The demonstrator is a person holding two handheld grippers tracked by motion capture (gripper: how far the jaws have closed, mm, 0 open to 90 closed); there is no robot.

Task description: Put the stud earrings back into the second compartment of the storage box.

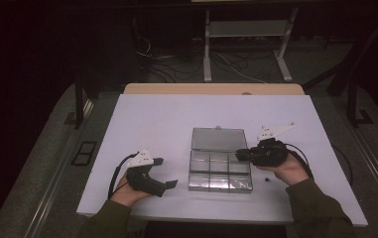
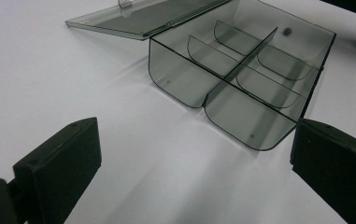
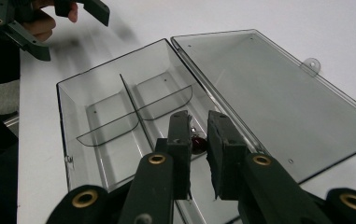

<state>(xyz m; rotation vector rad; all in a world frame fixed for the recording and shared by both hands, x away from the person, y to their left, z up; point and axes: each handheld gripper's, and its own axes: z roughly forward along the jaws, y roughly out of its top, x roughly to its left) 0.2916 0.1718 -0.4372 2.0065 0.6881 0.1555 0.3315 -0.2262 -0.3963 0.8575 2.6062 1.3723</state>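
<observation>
Clear smoky plastic box (image 1: 220,170) w/ six compartments, lid (image 1: 218,139) hinged flat open on the far side; sits mid surface (image 1: 152,119), between the two hands. Right tongs (image 3: 199,130) nearly pressed together, pinching a small dark red bit (image 3: 198,143) over the box's compartment nearest the hinge on the right side. Bit mostly hidden by the pads; shape and which way it points can't be told. Left tongs (image 2: 189,154) spread wide, nothing between, left of the box, aimed at it. Tiny dark item (image 1: 267,179) on surface near right hand, too small to ID. Box's long axis runs near-to-far, lid beyond.
</observation>
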